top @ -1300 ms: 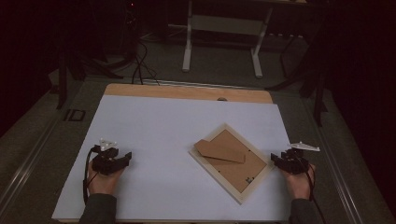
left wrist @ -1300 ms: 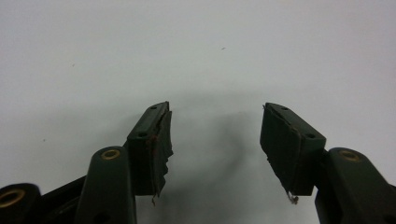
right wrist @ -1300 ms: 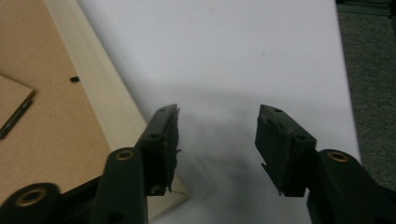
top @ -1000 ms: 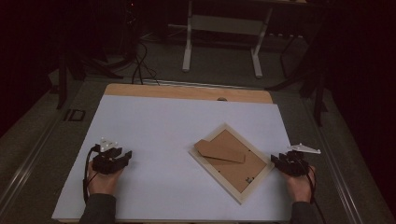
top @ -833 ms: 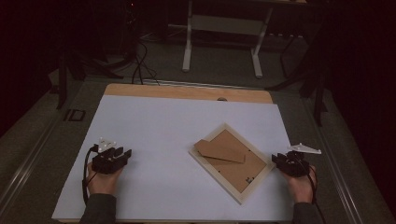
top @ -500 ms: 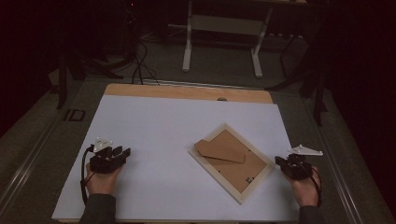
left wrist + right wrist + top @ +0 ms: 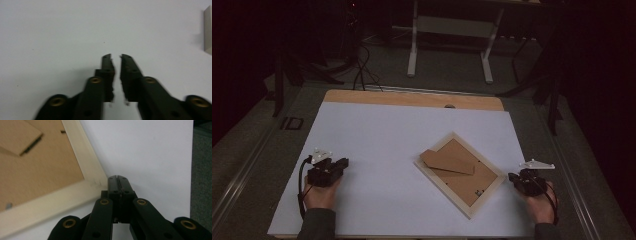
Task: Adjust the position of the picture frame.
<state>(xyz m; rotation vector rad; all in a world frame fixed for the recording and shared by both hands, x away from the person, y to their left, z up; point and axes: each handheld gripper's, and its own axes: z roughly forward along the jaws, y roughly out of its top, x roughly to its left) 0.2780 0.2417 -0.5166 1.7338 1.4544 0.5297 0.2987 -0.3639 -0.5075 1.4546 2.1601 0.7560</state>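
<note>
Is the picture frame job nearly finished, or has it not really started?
It looks barely started. Done: the picture frame lies face down on the white table, its stand flap flat on the back. In hand: nothing; the left tool has just closed on nothing, and the right tool sits shut beside the frame's corner. Left: probably everything, since neither grips the frame yet.

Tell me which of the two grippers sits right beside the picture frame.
The right gripper: its closed jaws lie just off the picture frame corner. The left gripper rests far across the white sheet.

Bare white sheet (image 7: 75, 30) lies ahead of the left gripper (image 7: 115, 57); the picture frame (image 7: 85, 172) crowds the right gripper (image 7: 117, 177)
</note>
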